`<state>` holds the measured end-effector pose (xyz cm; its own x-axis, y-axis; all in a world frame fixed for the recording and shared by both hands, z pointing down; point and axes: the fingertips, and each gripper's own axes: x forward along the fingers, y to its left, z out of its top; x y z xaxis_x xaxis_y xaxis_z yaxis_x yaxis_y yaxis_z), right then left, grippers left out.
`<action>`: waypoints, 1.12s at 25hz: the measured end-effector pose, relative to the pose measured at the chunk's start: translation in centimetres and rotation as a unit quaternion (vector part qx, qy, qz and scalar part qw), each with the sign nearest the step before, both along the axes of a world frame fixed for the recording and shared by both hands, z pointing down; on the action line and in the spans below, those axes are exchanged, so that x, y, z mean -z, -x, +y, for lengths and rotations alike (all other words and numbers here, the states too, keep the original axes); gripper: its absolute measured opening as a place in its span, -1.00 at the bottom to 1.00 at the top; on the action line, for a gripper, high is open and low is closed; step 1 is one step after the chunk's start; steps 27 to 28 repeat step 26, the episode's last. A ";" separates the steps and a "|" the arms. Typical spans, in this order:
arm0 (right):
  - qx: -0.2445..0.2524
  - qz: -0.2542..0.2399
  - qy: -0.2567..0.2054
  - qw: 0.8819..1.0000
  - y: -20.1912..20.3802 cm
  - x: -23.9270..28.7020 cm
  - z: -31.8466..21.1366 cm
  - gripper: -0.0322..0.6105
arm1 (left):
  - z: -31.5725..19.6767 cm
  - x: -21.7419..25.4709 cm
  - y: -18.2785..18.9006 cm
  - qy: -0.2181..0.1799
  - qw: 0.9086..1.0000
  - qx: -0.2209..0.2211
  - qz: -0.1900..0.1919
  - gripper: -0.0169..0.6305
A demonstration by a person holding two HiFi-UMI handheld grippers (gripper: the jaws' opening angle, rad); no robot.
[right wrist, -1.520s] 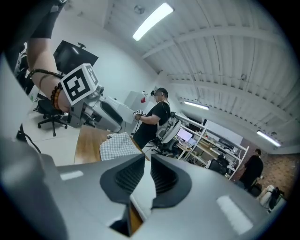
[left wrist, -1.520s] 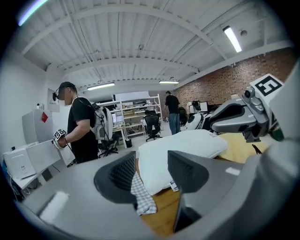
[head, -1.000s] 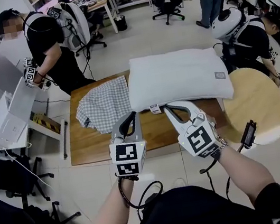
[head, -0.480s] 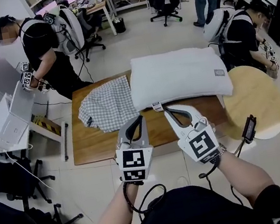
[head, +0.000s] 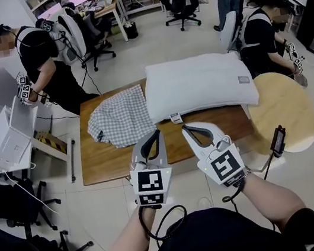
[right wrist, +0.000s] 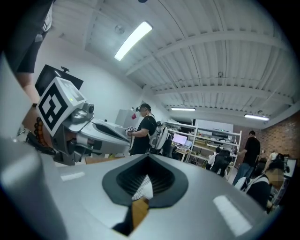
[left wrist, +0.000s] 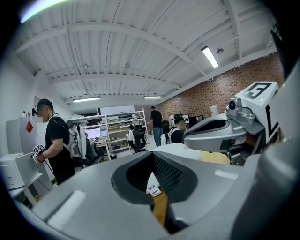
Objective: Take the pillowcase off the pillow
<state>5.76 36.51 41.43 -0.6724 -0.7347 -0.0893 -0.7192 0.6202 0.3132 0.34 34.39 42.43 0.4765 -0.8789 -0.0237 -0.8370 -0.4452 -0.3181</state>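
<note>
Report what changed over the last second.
Very little. The left gripper and right gripper both eased back slightly toward the person, and the right one's tip now sits a bit farther off the near edge of the pillow. Nothing was grasped or released: both are shut and empty. The pillow and the checked pillowcase lie on the wooden table as before.

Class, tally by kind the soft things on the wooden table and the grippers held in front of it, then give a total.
Pillow: 1
Pillowcase, checked: 1
Grippers: 2 (left gripper, right gripper)
Total: 4
</note>
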 end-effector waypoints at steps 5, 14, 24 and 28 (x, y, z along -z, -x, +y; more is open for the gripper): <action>0.008 0.013 -0.026 1.000 0.7 0.5 0.2 -0.90 | 0.4 0.2 0.4 0.001 1.000 -0.001 0.002 -0.94; 0.005 0.005 0.000 1.000 0.7 0.3 0.2 -0.90 | 0.2 -0.3 0.3 0.004 1.000 0.002 0.000 -0.93; 0.012 0.018 -0.031 0.999 0.5 0.8 -0.2 -0.90 | -0.1 -0.4 -0.4 0.004 1.000 0.002 -0.003 -0.93; 0.012 0.018 -0.030 0.999 0.5 0.8 -0.3 -0.90 | -0.2 -0.4 -0.4 0.006 1.000 0.002 -0.004 -0.93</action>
